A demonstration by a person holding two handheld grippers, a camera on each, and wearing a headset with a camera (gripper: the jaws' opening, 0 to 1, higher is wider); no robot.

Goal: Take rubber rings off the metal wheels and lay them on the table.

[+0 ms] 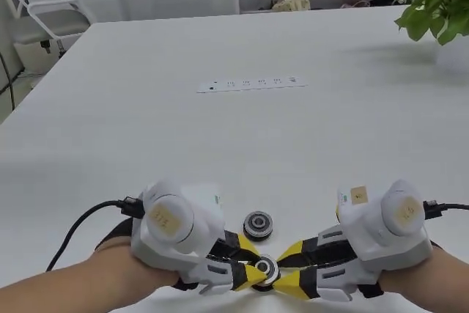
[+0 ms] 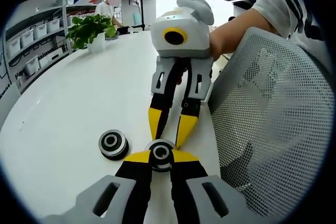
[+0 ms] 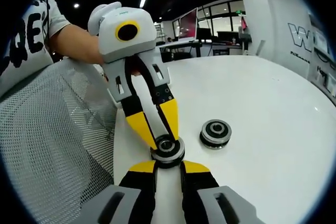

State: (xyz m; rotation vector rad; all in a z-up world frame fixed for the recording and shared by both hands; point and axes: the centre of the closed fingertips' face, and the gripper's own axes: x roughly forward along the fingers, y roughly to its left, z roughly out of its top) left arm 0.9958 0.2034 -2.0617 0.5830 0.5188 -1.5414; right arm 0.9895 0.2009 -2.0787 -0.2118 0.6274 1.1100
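The work is at the first wheel, and I judge that its ring is still on. Both grippers meet on one small metal wheel (image 1: 265,269) at the near edge of the white table (image 1: 220,144), just in front of the person. The left gripper (image 2: 160,157) has its yellow tips on either side of this wheel, opened only as wide as the wheel and pressing on it. The right gripper (image 3: 169,169) comes from the opposite side and is also closed on it, tips against tips. The black rubber ring (image 3: 168,160) sits around the rim, and I cannot tell whether either gripper has the ring itself or only the metal.

The next move, I think, needs one gripper to hold the hub firm while the other catches the edge of the ring and peels it off sideways. The grip must be narrow, because the wheel is small and can slip out.

A second wheel (image 1: 258,224) lies flat just beyond, untouched, its ring on. No loose ring lies on the table.
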